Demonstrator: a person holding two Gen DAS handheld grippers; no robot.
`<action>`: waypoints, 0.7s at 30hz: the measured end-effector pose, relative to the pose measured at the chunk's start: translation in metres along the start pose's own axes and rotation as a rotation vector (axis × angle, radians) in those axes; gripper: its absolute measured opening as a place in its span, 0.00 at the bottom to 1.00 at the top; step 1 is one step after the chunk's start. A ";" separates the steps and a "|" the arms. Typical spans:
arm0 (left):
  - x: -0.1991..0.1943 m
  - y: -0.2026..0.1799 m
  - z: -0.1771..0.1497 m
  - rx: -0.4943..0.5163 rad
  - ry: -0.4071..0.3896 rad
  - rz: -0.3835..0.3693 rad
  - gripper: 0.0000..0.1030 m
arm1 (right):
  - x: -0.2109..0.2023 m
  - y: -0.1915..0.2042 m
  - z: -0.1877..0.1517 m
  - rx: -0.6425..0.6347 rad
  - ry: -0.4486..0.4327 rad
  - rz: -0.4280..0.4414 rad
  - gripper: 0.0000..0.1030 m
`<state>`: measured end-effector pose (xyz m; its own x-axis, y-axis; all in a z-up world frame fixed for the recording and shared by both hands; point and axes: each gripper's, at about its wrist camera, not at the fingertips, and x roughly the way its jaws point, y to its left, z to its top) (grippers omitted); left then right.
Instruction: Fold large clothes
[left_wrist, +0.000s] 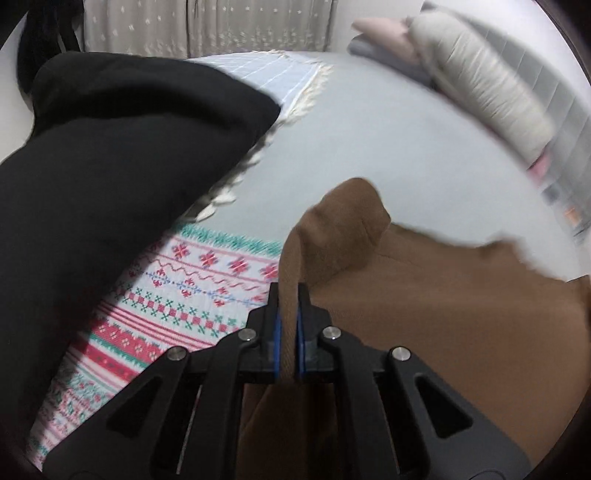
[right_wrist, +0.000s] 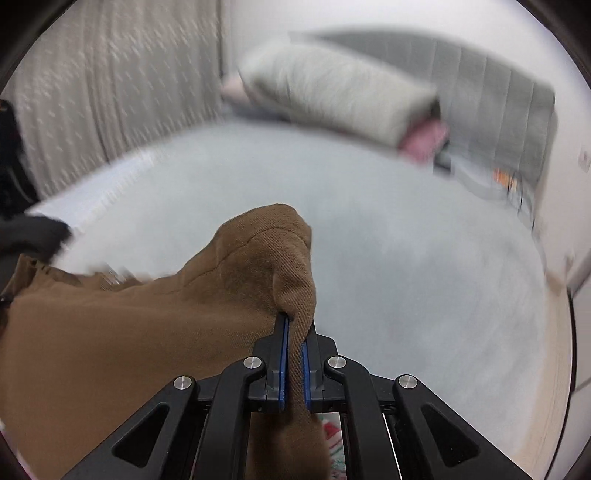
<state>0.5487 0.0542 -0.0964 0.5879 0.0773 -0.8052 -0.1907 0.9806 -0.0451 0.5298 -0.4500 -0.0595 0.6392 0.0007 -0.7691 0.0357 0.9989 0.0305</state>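
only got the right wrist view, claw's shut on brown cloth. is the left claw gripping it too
Observer: Yes, the left claw is shut on a fold of the same brown garment.
Operator: anything lying left of it
Observer: A large black garment, bunched up on the bed.
Operator: what's under that
Observer: A patterned blanket with red and green motifs, spread on the grey bedsheet.

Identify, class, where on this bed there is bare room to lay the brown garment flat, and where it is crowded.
Free: the broad grey sheet between the brown garment and the pillows by the headboard. Crowded: the side in the left wrist view with the black garment, patterned blanket and fringed blue cloth.
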 end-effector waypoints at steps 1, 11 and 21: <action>0.010 0.001 -0.006 0.005 -0.004 0.023 0.07 | 0.020 0.000 -0.010 0.012 0.032 0.003 0.05; 0.007 0.036 -0.003 -0.097 -0.021 -0.032 0.00 | 0.047 -0.011 -0.050 0.011 0.075 -0.009 0.09; -0.091 0.059 -0.013 -0.130 0.005 -0.318 0.59 | -0.067 -0.052 -0.072 0.181 0.023 0.214 0.67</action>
<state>0.4744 0.1026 -0.0336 0.6305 -0.2295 -0.7415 -0.0974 0.9244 -0.3689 0.4301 -0.4989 -0.0553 0.6294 0.2140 -0.7471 0.0394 0.9513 0.3057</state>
